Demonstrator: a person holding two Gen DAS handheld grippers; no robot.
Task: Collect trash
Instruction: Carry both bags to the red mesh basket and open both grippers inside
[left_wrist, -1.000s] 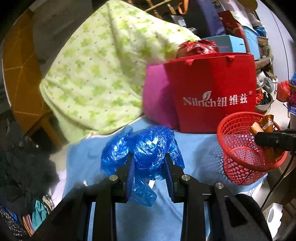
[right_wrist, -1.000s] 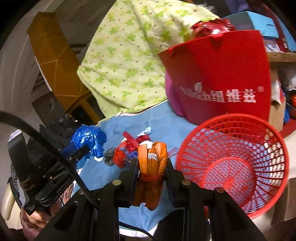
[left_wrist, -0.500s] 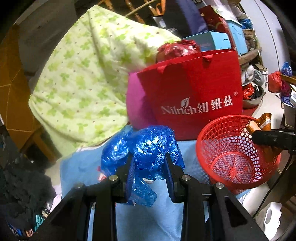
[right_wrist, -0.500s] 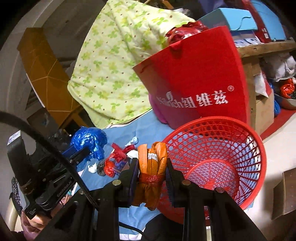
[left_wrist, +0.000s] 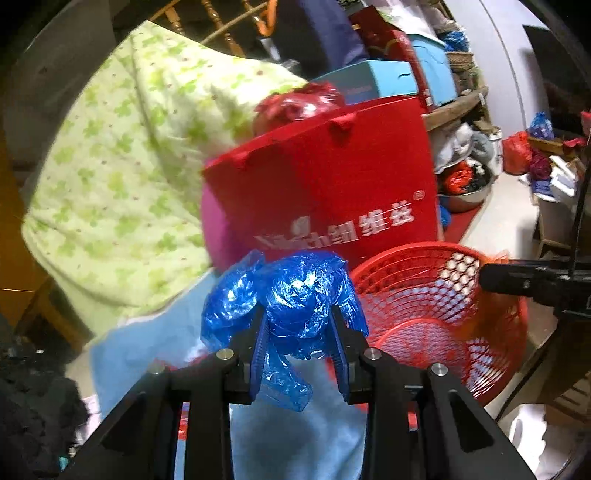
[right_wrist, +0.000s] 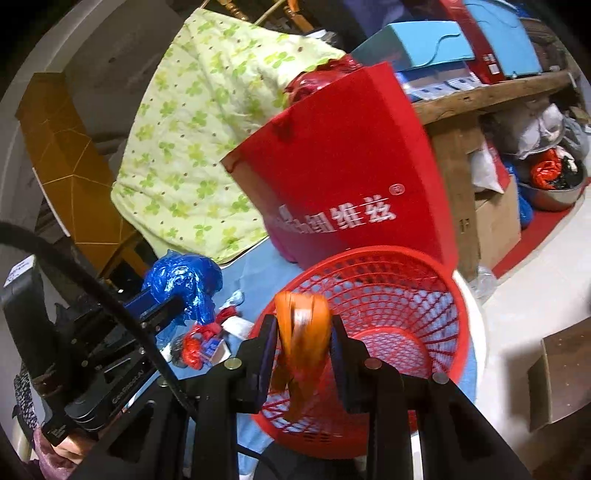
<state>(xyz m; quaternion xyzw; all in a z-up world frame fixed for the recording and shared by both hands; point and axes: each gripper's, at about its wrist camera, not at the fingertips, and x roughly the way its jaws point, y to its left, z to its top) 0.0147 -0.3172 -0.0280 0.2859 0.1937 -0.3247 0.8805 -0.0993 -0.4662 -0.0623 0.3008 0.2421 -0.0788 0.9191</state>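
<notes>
My left gripper (left_wrist: 297, 332) is shut on a crumpled blue plastic bag (left_wrist: 295, 295), held above the blue cloth just left of the red mesh basket (left_wrist: 424, 332). In the right wrist view my right gripper (right_wrist: 303, 328) is shut on an orange wrapper (right_wrist: 301, 325) that hangs over the near rim of the red basket (right_wrist: 388, 314). The left gripper (right_wrist: 162, 306) with the blue bag (right_wrist: 184, 280) shows at the left of that view. Small red and white scraps (right_wrist: 201, 343) lie on the cloth between the two grippers.
A tall red paper bag (left_wrist: 332, 188) stands right behind the basket, with a pink cushion (left_wrist: 218, 232) and a green-patterned quilt (left_wrist: 122, 177) to its left. Boxes and a wooden shelf (right_wrist: 491, 92) fill the back right. Pale floor (right_wrist: 535, 295) lies to the right.
Both grippers have swung right toward the basket with their loads. The basket now lies directly under the orange wrapper and close beside the blue bag.
</notes>
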